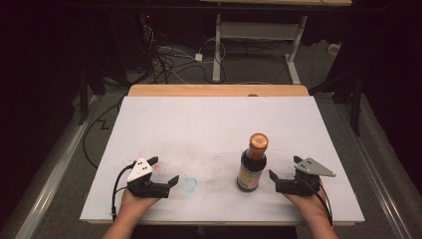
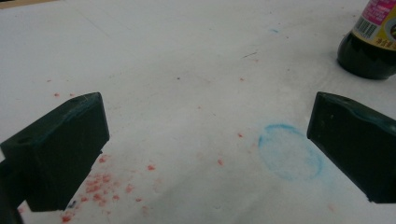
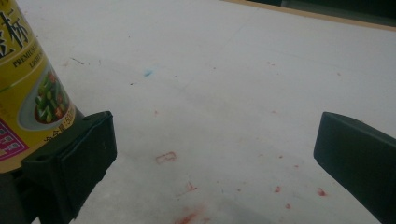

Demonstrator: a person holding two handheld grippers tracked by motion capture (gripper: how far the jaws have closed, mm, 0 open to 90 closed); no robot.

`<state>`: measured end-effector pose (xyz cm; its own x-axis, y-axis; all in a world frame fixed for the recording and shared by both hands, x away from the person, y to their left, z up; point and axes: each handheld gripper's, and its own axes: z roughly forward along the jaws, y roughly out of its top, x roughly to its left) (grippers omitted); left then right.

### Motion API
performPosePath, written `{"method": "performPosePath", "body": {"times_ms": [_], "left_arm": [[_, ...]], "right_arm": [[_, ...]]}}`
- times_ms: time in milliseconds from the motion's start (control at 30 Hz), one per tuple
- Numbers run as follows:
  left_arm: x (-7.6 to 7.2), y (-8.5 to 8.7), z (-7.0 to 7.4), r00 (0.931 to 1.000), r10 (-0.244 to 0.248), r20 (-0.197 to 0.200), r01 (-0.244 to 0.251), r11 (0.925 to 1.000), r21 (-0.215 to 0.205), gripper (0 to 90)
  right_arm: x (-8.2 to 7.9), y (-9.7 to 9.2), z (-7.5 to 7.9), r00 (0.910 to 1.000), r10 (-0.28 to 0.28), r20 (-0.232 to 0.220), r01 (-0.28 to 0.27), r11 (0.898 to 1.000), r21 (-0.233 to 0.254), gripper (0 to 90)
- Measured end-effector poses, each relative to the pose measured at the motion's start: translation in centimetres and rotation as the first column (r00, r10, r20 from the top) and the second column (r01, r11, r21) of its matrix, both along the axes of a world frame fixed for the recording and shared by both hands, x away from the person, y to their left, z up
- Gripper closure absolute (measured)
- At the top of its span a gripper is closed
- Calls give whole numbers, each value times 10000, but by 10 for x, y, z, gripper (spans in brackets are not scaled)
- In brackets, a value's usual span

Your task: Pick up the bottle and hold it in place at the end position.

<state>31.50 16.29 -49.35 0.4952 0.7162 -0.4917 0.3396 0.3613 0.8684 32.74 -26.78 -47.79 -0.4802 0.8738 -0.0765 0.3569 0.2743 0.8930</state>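
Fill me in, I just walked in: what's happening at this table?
A person sits at a white table with a gripper in each hand, both resting near the front edge. The left gripper and the right gripper both have open jaws and hold nothing. A dark sauce bottle stands upright just beside the right gripper, untouched. A blue ring mark stains the table.

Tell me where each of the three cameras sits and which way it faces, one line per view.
High view: above the person's side, looking forward and down on the white table; both hands, the left gripper and the right gripper show.
Left gripper view: rides the left gripper, low over the table, its open jaws framing a blue ring mark, with red specks nearby.
Right gripper view: rides the right gripper, jaws open, with the soy sauce bottle beside one jaw.
Shared: all three views show the bottle; the blue ring also shows in the high view.
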Motion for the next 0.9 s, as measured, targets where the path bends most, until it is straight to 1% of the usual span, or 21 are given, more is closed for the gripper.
{"method": "performPosePath", "body": {"times_ms": [100,133,233,267,300,367,433,633,733,767,900], "left_arm": [[0,-2,-1,10000,-12,17,11,9999,145,0],[0,-2,-1,10000,-3,4,3,9999,163,0],[-1,-2,-1,10000,40,38,-41,9998,186,0],[-1,-3,-1,9999,-55,95,52,9995,314,0],[-1,-3,-1,9999,-55,95,52,9995,314,0],[-1,-5,-2,9999,-109,69,106,9986,521,0],[-1,-6,-3,9999,-141,30,139,9980,614,0],[-2,-5,-2,9999,-99,66,95,9988,480,0],[-2,-5,-2,9999,-77,84,73,9987,499,0],[-2,-6,-3,9999,-87,90,82,9985,543,0],[-1,-5,-3,10000,-70,53,68,9987,508,0]], "right_arm": [[0,0,0,10000,26,37,-26,10000,-14,3],[-2,0,1,10000,36,35,-37,10000,52,3],[-2,-1,2,9999,54,100,-55,10000,40,3],[-3,-1,3,10000,28,82,-29,9998,194,3],[-3,-1,3,9999,34,121,-37,9998,175,3],[-3,-1,4,9999,54,133,-56,9998,167,3],[-2,-2,5,9998,69,159,-72,9998,193,3],[-3,-2,6,9999,120,115,-123,9996,237,3],[-3,-3,6,9998,147,95,-150,9994,304,3],[-4,-3,7,9996,244,108,-248,9990,363,3],[-7,-4,9,9996,286,58,-288,9984,479,3]]}}
